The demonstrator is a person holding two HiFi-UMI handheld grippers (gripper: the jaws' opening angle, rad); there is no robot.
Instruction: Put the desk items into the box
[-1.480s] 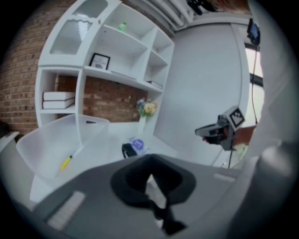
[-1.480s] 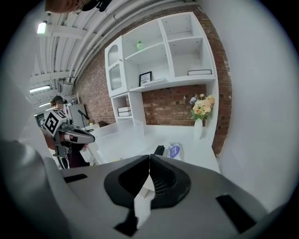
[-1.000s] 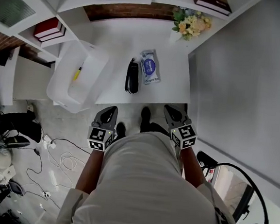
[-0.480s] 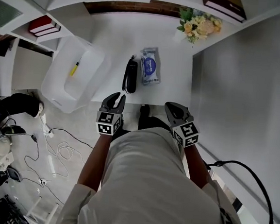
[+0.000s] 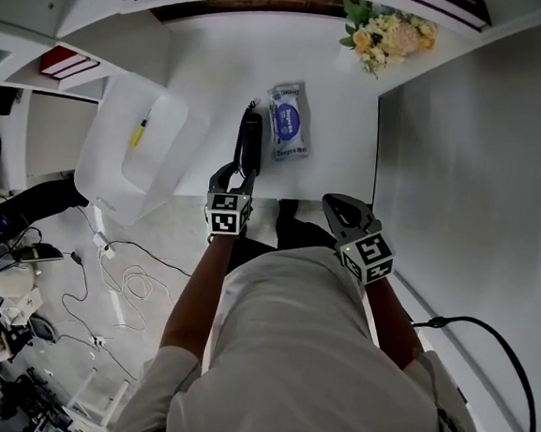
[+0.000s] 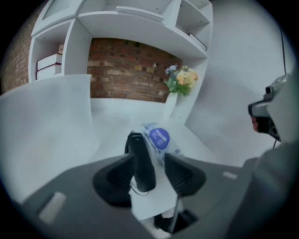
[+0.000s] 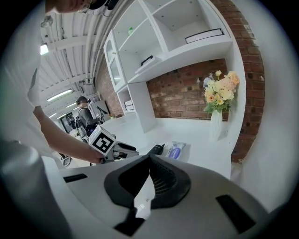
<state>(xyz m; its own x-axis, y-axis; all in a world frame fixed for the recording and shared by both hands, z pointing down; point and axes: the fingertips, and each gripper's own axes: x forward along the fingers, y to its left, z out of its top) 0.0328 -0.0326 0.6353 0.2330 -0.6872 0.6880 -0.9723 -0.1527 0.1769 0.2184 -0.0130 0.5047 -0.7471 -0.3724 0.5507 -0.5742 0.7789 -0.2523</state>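
One blue-labelled packet [image 5: 289, 121], print illegible

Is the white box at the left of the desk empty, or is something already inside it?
Not empty. The box holds one thin yellow item, perhaps a pen, lying on its bottom. Nothing else shows inside.

The head view looks steeply down from above the person, taking in the whole tabletop [image 5: 338, 94]. The left gripper view rides low on the left hand-held gripper [image 5: 236, 174] at the tabletop's near edge. It faces the brick wall [image 6: 126, 70] along jaws that have just been opening, with the black case [image 5: 247, 142] close between them. The right gripper view, on the right hand-held gripper [image 5: 331, 201], sits farther back. All three views share the case, the blue packet [image 5: 289, 121] and the flowers [image 5: 392, 31].
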